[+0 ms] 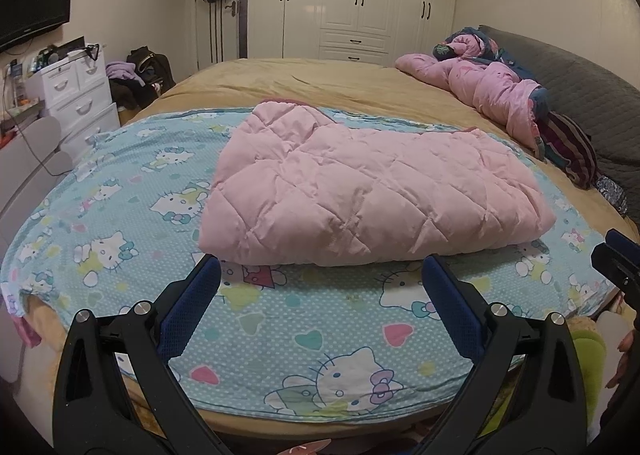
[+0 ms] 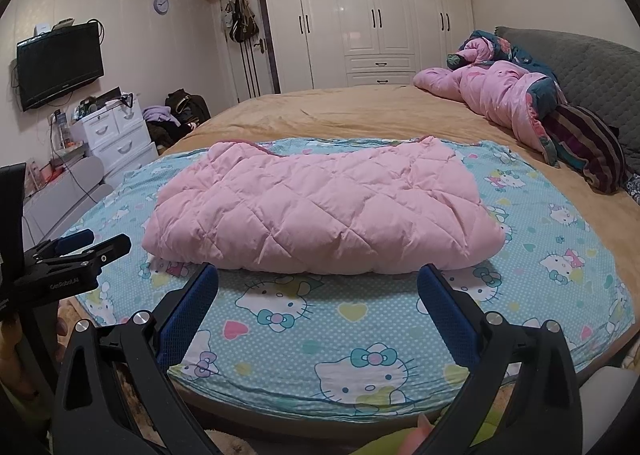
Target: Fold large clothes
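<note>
Both claws gape wide and empty, left claw (image 1: 320,275) and right claw (image 2: 318,281) poised just short of the folded pink quilted coat (image 1: 360,191) lying on the cartoon-cat sheet (image 1: 120,215) across the bed (image 1: 360,87)

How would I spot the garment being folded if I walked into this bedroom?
Find the big bed and the blue cartoon-cat sheet spread over its near end. The pink quilted coat lies folded flat in the sheet's middle, unlike the crumpled pink duvet heaped by the headboard.

bare sheet (image 1: 120,215) around folded jacket (image 1: 360,195)
</note>
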